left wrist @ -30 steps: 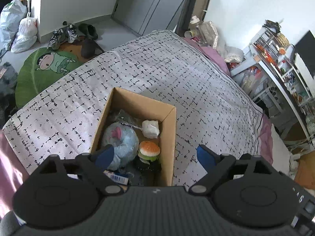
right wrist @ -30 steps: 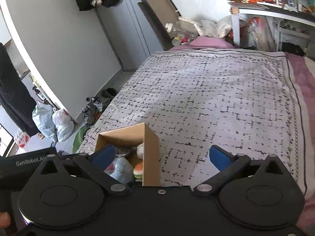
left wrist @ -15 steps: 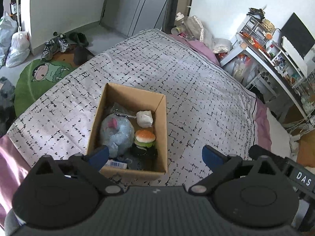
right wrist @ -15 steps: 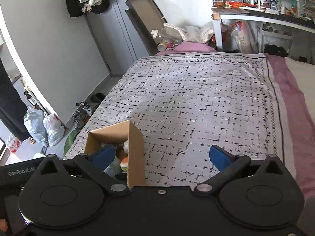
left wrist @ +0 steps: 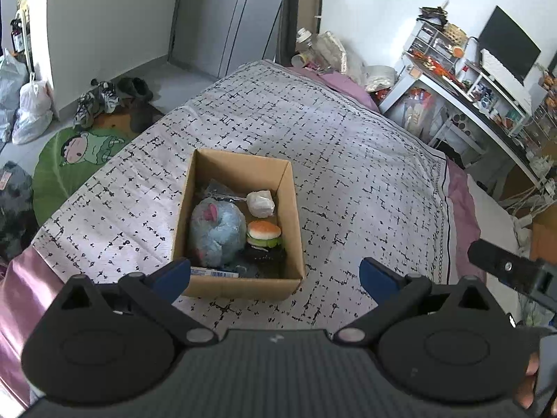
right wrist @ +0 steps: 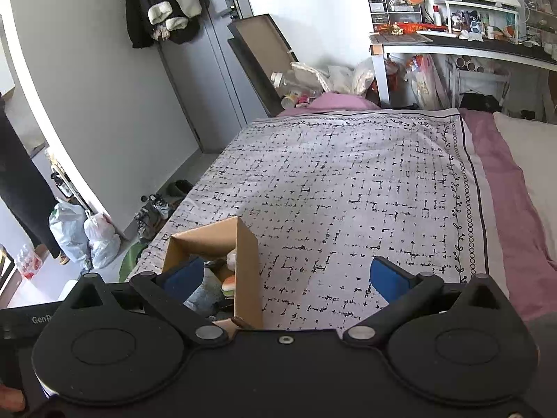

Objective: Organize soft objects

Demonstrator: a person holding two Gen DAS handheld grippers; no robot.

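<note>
An open cardboard box (left wrist: 291, 209) sits on the patterned bed cover (left wrist: 348, 160). Inside it lie a light blue plush (left wrist: 217, 230), a burger toy (left wrist: 263, 233), a white soft lump (left wrist: 260, 203) and a dark item (left wrist: 264, 252). My left gripper (left wrist: 275, 275) hovers above and in front of the box's near wall, open wide and empty. My right gripper (right wrist: 285, 278) is also open and empty, to the right of the box (right wrist: 247, 264), over bare cover. Part of the right gripper (left wrist: 515, 275) shows at the edge of the left wrist view.
Left of the bed, the floor holds a green cartoon rug (left wrist: 73, 160), shoes (left wrist: 101, 99) and plastic bags (right wrist: 87, 237). A cluttered desk (right wrist: 470, 47) stands beyond the bed's far right corner. Bottles and bags (right wrist: 313, 83) crowd the head of the bed near a grey door (right wrist: 198, 80).
Both grippers have drawn back and slightly up from the box, so it looks smaller and further off. The left jaws spread wider, and the left view has rolled a little.
</note>
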